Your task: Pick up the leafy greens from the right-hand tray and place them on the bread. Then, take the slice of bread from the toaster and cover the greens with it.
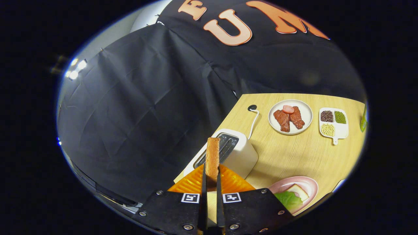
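Jaws clamp bread slice (212, 156) edge-on, above toaster (228, 153).

Golden-brown bread slice (212, 156), white toaster (243, 155), ridged orange tray (191, 184), pink plate (312, 186)

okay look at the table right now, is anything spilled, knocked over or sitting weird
Nothing stands out. The gripper holds the toasted bread slice upright above the white toaster. The green leaf lies on the pink plate beside it.
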The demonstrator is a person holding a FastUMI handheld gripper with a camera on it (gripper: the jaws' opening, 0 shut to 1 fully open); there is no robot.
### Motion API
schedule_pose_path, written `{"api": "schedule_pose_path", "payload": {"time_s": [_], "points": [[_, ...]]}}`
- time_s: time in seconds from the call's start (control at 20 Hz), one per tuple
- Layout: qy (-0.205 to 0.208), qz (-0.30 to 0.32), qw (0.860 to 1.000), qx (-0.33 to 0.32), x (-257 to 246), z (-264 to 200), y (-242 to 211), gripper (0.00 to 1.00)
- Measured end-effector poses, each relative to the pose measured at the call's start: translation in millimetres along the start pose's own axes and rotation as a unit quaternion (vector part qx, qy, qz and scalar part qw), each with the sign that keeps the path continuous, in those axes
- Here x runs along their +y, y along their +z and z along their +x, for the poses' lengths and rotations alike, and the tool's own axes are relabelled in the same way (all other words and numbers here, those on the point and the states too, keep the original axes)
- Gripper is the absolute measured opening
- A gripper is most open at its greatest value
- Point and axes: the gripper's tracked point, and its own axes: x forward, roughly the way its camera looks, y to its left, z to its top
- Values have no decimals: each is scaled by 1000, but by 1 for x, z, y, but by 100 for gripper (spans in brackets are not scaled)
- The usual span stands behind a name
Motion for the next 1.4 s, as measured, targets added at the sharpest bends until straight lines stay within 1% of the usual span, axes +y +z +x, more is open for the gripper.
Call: {"api": "schedule_pose_path", "payload": {"time_s": [0.35,0.65,0.85,1.05,1.25,1.4], "points": [[-2,19,1000,-24,-37,-32,-12,11],[-2,29,999,-24,-62,-48,-33,11],[0,33,999,-19,-76,-50,-49,11],[-8,39,999,-15,-93,-52,-64,11],[-15,55,998,-4,-106,-48,-85,11],[-21,69,997,6,-127,-45,-102,11]]}}
